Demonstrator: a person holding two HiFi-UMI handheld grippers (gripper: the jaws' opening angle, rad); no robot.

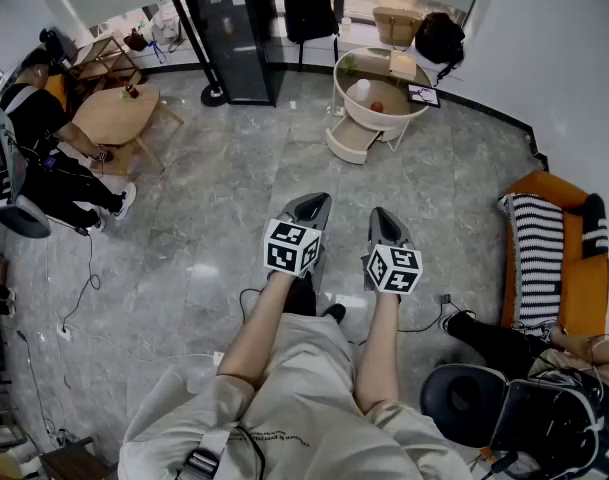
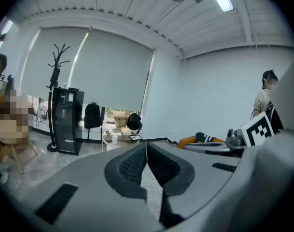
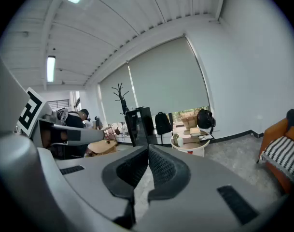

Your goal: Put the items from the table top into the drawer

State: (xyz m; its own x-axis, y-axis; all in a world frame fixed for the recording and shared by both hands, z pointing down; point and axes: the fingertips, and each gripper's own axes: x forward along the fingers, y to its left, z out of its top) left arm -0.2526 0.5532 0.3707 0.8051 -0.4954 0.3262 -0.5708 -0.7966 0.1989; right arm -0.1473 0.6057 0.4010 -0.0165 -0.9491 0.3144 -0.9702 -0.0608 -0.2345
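A round white table [image 1: 416, 113] stands far ahead across the floor, with its low drawer [image 1: 349, 144] pulled out toward me. On the table top are a white cup [image 1: 362, 91], a small red item [image 1: 377, 106], a tan box [image 1: 402, 64] and a dark flat item [image 1: 422, 95]. My left gripper [image 1: 312, 206] and right gripper [image 1: 384, 220] are held side by side at waist height, well short of the table. Both are shut and hold nothing. The table [image 2: 119, 135] shows small beyond the left gripper [image 2: 147, 147]; the table [image 3: 189, 146] also lies past the right gripper [image 3: 148, 151].
Grey marble floor [image 1: 234, 218] lies between me and the table. A black cabinet [image 1: 234, 38] and backpack [image 1: 309, 8] stand at the back. An orange sofa [image 1: 574, 268] with a striped cushion is right. A wooden table [image 1: 119, 116] and seated person [image 1: 44, 138] are left. A black chair [image 1: 464, 398] is near right.
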